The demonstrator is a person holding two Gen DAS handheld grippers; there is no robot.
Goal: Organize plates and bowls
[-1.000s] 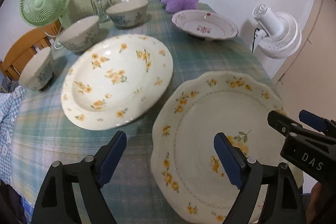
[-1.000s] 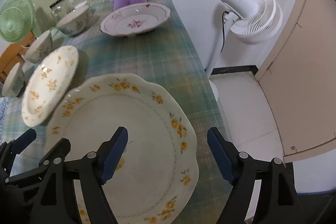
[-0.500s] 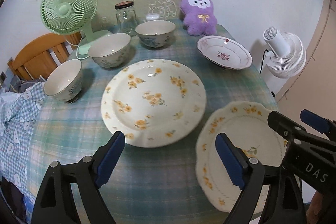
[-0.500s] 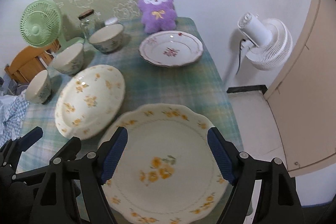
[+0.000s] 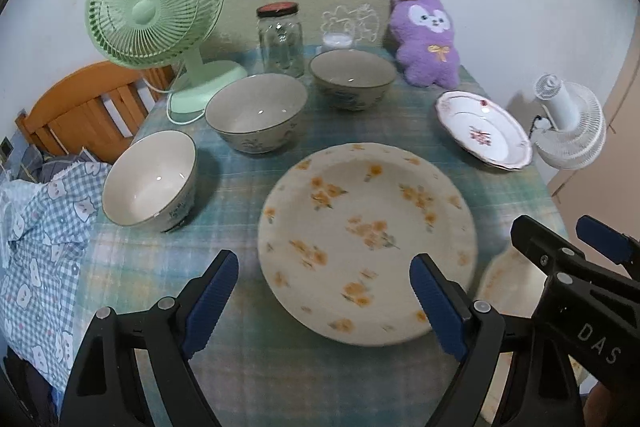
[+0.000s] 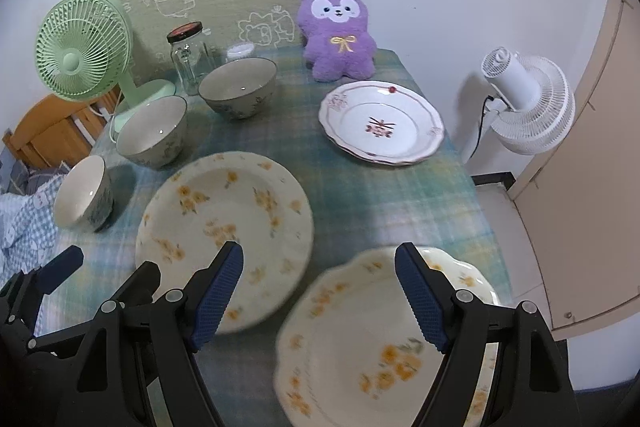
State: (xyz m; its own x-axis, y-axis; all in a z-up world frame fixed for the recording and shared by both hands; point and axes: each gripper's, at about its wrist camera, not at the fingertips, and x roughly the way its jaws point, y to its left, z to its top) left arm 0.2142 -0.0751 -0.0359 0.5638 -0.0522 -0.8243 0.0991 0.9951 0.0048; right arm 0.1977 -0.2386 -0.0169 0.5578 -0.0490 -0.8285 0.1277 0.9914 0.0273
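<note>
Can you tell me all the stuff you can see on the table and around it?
bowls: 3, cream and grey with blue flowers, in a row on the left and back of the table
yellow-flower plates: 2, cream, near middle and near right edge
pink-flower plate: 1, white, far right of the table
glass jar: 1, clear with dark lid, at the back
small container: 1, white-topped, behind the back bowl
green fan: 1, back left
plush toy: 1, purple, back right
tablecloth: 1, blue-green checks
white fan: 1, beside the table, right
wooden chair: 1, orange, left
checked cloth: 1, blue, left
left gripper: black with blue pads, open
right gripper: same, open
</note>
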